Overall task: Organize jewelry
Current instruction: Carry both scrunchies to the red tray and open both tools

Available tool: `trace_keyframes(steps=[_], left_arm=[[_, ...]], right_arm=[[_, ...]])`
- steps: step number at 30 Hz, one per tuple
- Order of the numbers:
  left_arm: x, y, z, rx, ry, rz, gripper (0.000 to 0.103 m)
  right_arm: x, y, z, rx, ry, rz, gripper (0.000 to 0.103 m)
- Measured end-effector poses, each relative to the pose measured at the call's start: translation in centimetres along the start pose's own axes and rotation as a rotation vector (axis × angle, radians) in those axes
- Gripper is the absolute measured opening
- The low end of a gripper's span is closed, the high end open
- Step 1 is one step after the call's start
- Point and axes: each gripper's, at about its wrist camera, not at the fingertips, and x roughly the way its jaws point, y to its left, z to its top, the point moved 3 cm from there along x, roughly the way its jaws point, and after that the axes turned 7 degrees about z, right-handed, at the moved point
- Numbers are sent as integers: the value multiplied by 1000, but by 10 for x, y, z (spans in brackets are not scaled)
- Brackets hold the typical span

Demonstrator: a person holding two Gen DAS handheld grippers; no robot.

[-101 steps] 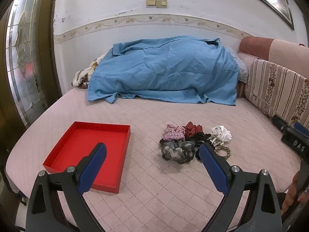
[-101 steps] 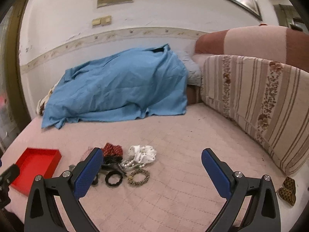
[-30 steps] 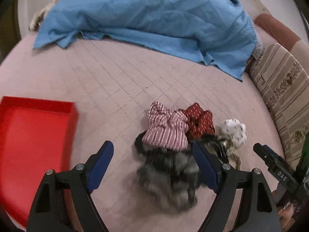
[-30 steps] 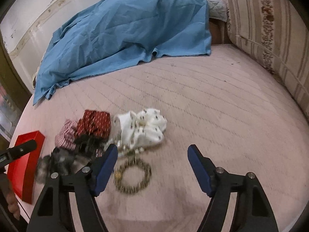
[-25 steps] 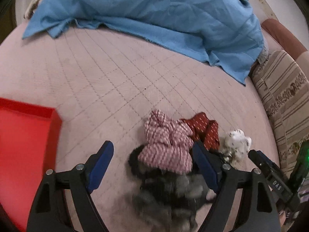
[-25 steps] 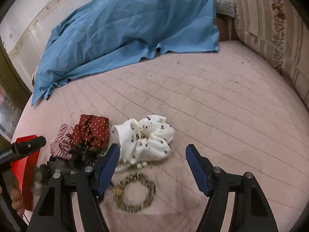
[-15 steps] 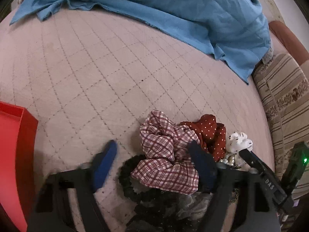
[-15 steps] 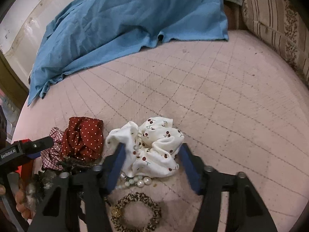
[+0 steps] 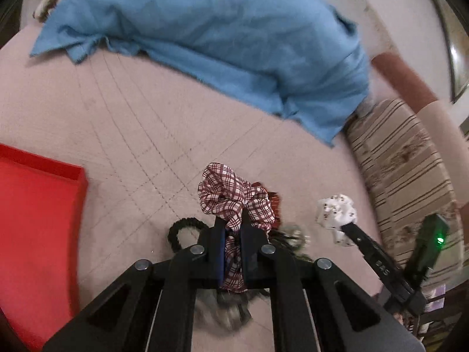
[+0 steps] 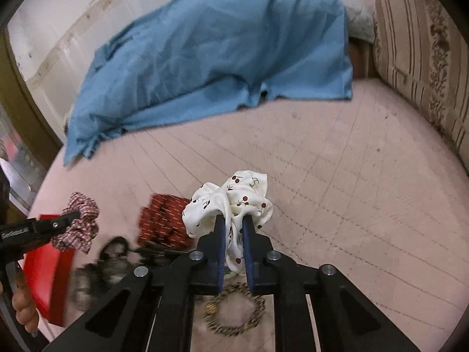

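Note:
My left gripper (image 9: 233,220) is shut on a red-and-white plaid scrunchie (image 9: 231,198), lifted off the pink bed. My right gripper (image 10: 234,220) is shut on a white cherry-print scrunchie (image 10: 231,202), also lifted; it shows in the left wrist view (image 9: 337,211) too. A red dotted scrunchie (image 10: 164,220), a grey scrunchie (image 10: 99,275), a black hair band (image 9: 184,228) and a leopard-print band (image 10: 234,314) lie on the bed below. A red tray (image 9: 32,228) sits at the left.
A blue blanket (image 10: 211,47) is heaped at the back of the bed. A striped cushion (image 10: 425,50) runs along the right side. The pink quilted bedspread (image 10: 337,176) stretches between them.
Both grippers came down over the pile and shut, the left on the plaid scrunchie, the right on the white cherry-print one. Both scrunchies are now lifted off the pile.

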Motion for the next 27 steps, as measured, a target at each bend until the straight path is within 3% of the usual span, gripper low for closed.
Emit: trace_keyframes(steps=[5, 12, 18, 21, 27], left_arm=[[-60, 30, -8, -16, -66, 14, 8], [-104, 122, -17, -80, -106, 200, 8], [-103, 195, -12, -133, -110, 336, 8], [-94, 225, -5, -173, -98, 352, 8], [-71, 263, 13, -214, -81, 379, 10]], right_arm=[[-25, 35, 2, -23, -11, 71, 12], [-27, 125, -16, -133, 60, 201, 12], [2, 213, -32, -234, 146, 302, 12], [27, 254, -39, -278, 188, 337, 12], [92, 300, -48, -290, 286, 378, 12]])
